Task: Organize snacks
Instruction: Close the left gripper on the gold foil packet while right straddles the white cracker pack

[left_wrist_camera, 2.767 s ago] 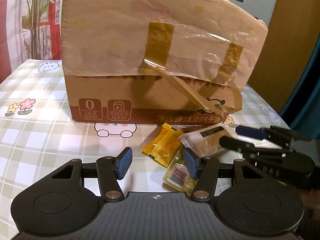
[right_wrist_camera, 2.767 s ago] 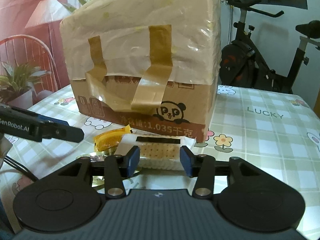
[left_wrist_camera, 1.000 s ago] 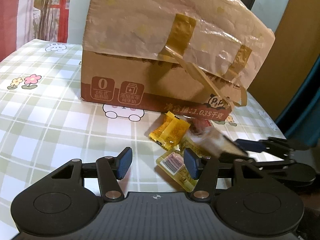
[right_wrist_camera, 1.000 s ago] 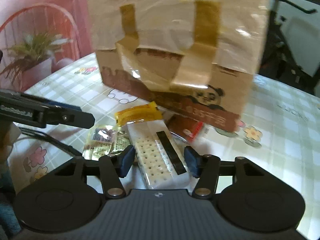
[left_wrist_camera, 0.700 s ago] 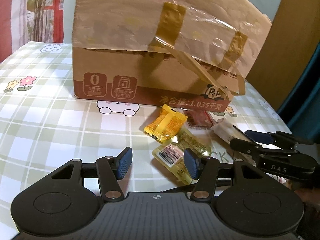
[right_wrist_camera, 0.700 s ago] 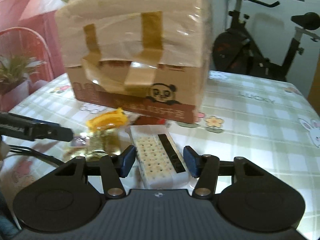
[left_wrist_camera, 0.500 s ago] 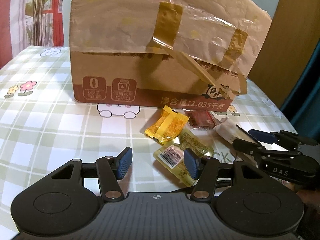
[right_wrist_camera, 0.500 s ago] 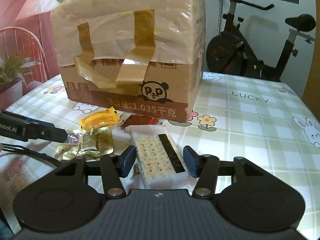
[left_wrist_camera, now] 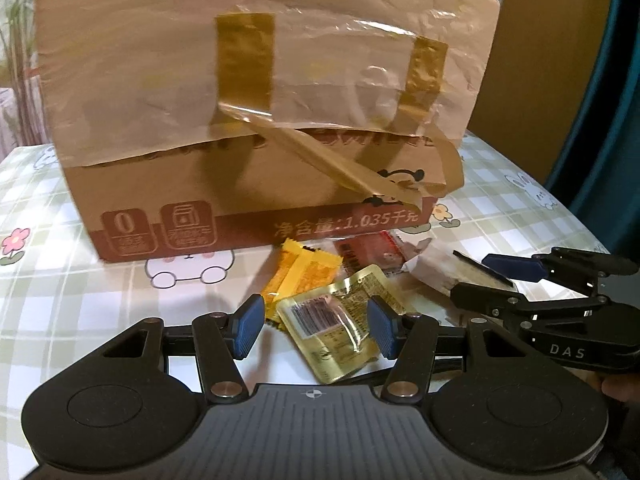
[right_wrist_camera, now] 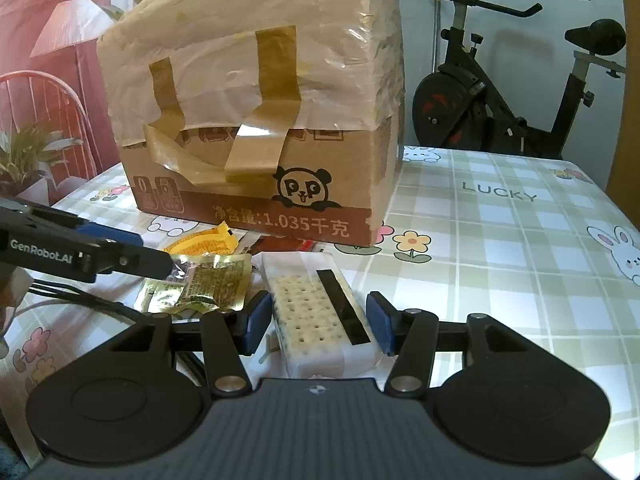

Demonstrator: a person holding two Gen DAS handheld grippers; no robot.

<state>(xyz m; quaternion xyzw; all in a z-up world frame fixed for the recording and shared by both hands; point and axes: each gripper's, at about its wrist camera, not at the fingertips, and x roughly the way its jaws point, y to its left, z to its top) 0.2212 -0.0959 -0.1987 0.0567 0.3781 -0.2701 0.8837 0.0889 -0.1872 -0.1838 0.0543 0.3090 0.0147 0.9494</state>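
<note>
Gold packet (left_wrist_camera: 334, 330) between open left tongs (left_wrist_camera: 315, 326)

Exercise bike (right_wrist_camera: 516, 92) behind checked table (right_wrist_camera: 500, 240)

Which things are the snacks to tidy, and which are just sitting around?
Snacks job:
cracker pack
gold packet
yellow packet
red packet
cardboard box

Just sitting around:
exercise bike
potted plant

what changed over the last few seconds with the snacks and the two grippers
The right gripper took hold of the white clear-wrapped cracker packet, which lay crosswise by the taped brown cardboard box, and drew it back, end-on between its pads. That uncovered a flat red sachet. The left gripper, open, shifted to frame the gold foil sachet. The yellow wrapped candies and the box stayed put.
</note>
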